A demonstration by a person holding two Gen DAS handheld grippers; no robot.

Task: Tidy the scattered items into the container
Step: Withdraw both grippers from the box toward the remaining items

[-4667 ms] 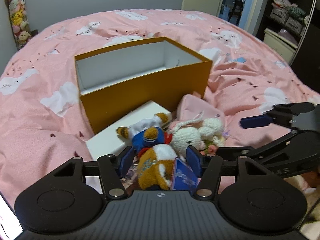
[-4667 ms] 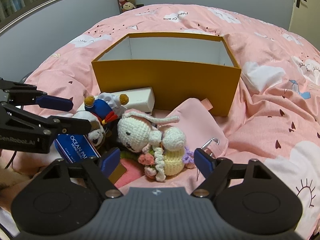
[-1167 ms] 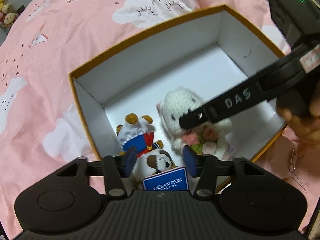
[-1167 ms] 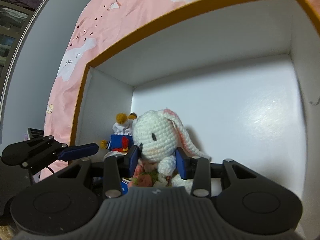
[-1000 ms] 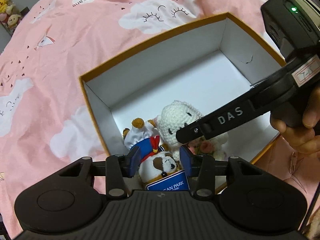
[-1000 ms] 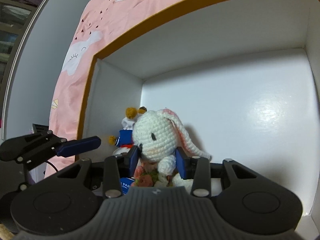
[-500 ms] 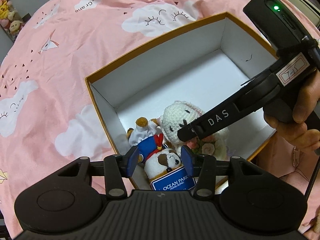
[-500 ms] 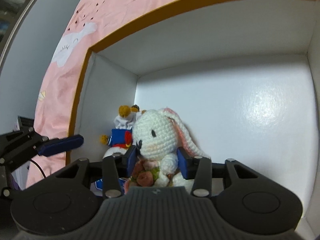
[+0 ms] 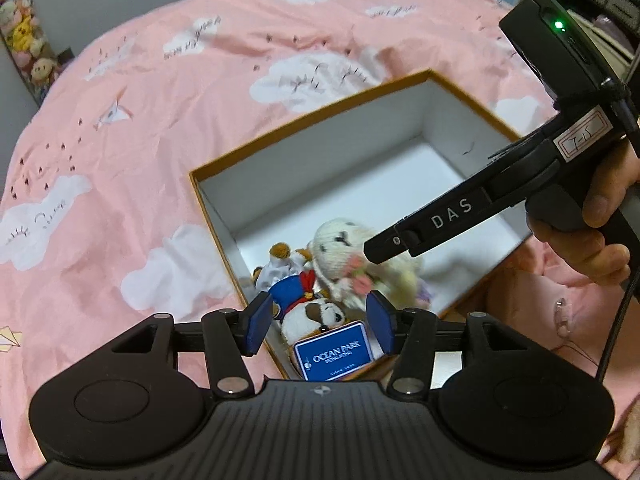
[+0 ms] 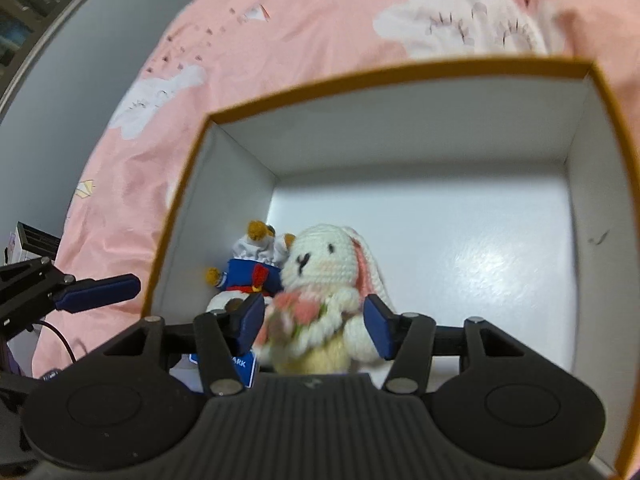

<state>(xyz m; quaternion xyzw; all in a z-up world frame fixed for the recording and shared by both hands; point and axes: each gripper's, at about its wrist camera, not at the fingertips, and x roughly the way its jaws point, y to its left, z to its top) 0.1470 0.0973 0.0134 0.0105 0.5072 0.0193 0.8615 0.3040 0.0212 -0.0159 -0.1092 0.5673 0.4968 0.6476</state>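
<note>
The orange box [image 9: 472,96] with white inside walls [image 10: 400,144] stands on the bed. In its near left corner lie a plush dog in a blue sailor suit [image 9: 296,292] with a blue Ocean Park tag [image 9: 336,354], and a white crochet bunny [image 10: 324,264] holding pink flowers. My left gripper [image 9: 319,326] hovers over the dog, jaws opening, pads clear of it. My right gripper [image 10: 316,324] straddles the bunny's body, jaws opening, and its pads do not press on it. One left finger [image 10: 96,290] shows outside the box's left wall.
Pink bedding with white clouds [image 9: 160,120] surrounds the box. A person's hand [image 9: 592,248] holds the right gripper's handle over the box's right side. A pink pouch with a metal ring [image 9: 560,312] lies right of the box. Plush toys [image 9: 24,40] hang at far left.
Both grippers have risen and drawn back from the box floor while their jaws widened. The bunny and the dog, gripped a second ago, now rest loose in the box corner.
</note>
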